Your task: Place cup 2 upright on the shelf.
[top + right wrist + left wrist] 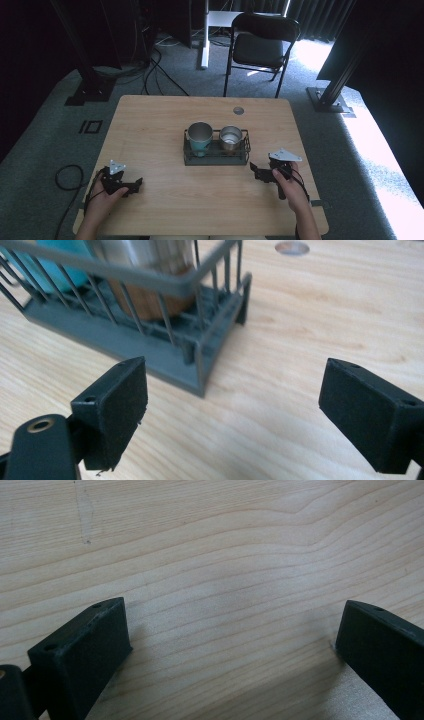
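Bare tabletop lay open left, right and near of the wire rack. The teal cup and steel cup filled the rack, whose near right corner stood just beyond the right gripper, jaws spread.

Light wood counter with a round grommet hole near its far edge, standing on grey-green carpet. Behind it a black folding chair, beside the white leg of a desk, loose black cables on the floor, and black frame posts on base plates at left and right. Dark curtains at the back, room dim, with bright daylight patches on the carpet at right.
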{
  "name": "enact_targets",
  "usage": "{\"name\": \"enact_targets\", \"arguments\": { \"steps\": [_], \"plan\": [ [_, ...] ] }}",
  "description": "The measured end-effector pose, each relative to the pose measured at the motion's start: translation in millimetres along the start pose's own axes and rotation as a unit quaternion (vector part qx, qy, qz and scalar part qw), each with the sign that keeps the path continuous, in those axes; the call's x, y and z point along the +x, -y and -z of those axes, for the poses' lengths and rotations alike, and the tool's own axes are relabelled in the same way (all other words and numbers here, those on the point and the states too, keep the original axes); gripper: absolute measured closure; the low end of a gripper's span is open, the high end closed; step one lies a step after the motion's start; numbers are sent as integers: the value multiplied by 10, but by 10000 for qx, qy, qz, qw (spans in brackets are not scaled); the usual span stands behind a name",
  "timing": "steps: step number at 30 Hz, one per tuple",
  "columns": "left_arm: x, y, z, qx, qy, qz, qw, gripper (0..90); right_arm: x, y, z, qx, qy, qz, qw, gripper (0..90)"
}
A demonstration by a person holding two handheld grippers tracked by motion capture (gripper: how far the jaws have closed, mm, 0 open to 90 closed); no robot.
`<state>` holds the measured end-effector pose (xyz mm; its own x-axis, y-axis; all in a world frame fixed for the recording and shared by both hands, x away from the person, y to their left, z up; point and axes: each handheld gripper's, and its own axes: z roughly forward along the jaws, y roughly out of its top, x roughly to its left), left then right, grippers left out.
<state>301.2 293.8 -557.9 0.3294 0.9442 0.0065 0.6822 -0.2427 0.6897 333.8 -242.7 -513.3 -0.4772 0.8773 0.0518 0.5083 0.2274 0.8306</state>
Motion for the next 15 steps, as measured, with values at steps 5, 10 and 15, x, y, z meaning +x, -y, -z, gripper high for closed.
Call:
{"name": "enact_targets", "arguments": {
  "steps": [5, 10, 15],
  "plan": [
    [0, 0, 0, -1, 0, 0, 10000, 15, -48, 111, 34, 84, 58, -65, 9999, 128],
    [1, 0, 0, 2, -1, -5, 10000, 15, -100, 228, 74, 162, 140, -136, 9997, 128],
    [0, 0, 0, -2, -1, 1, 10000, 15, -155, 354, 116, 286, 247, -175, 9991, 128]
  ]
}}
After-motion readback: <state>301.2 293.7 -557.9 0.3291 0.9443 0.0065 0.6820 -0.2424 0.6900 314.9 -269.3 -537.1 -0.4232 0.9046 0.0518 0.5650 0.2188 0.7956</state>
